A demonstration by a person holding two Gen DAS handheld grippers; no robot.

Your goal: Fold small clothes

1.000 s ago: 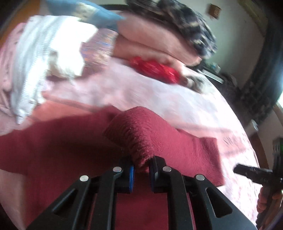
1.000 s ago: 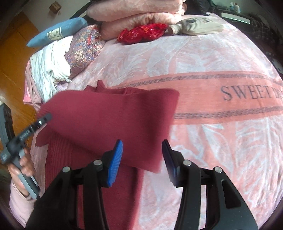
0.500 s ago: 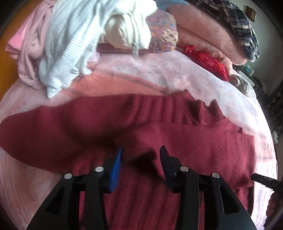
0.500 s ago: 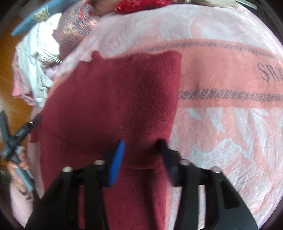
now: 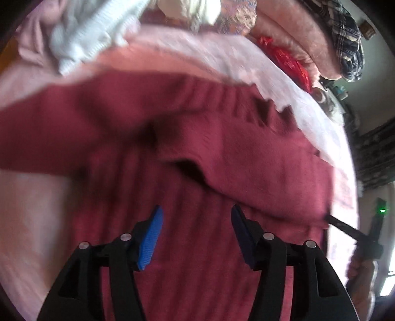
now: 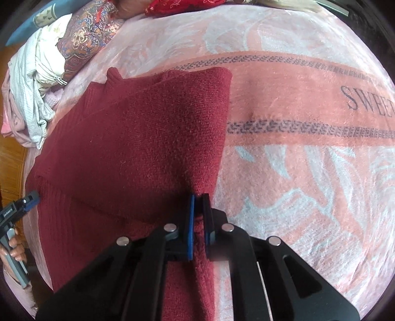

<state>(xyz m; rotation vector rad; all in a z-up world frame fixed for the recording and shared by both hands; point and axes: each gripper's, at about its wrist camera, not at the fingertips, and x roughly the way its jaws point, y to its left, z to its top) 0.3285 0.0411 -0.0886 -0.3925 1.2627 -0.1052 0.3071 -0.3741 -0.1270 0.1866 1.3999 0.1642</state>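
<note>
A pink blanket (image 6: 296,172) covers the bed, with a salmon band and dark lettering running toward its right edge. On it, toward the left side, lies a dark red sweater (image 6: 138,138), one part folded over the ribbed body so that a straight folded edge faces the blanket's middle. Its ribbed collar (image 5: 269,108) points toward the far end of the bed. A pile of white and pale clothes (image 6: 32,93) sits at the far left corner beside a patterned pillow (image 6: 84,37); a red cloth (image 6: 182,6) lies at the far edge. The right gripper (image 6: 198,197) is clamped on the sweater's right edge, knit pinched between the pads. The left gripper (image 5: 196,219) hangs over the ribbed body, its jaws just having opened, moderately wide, with nothing pinched between them.
</note>
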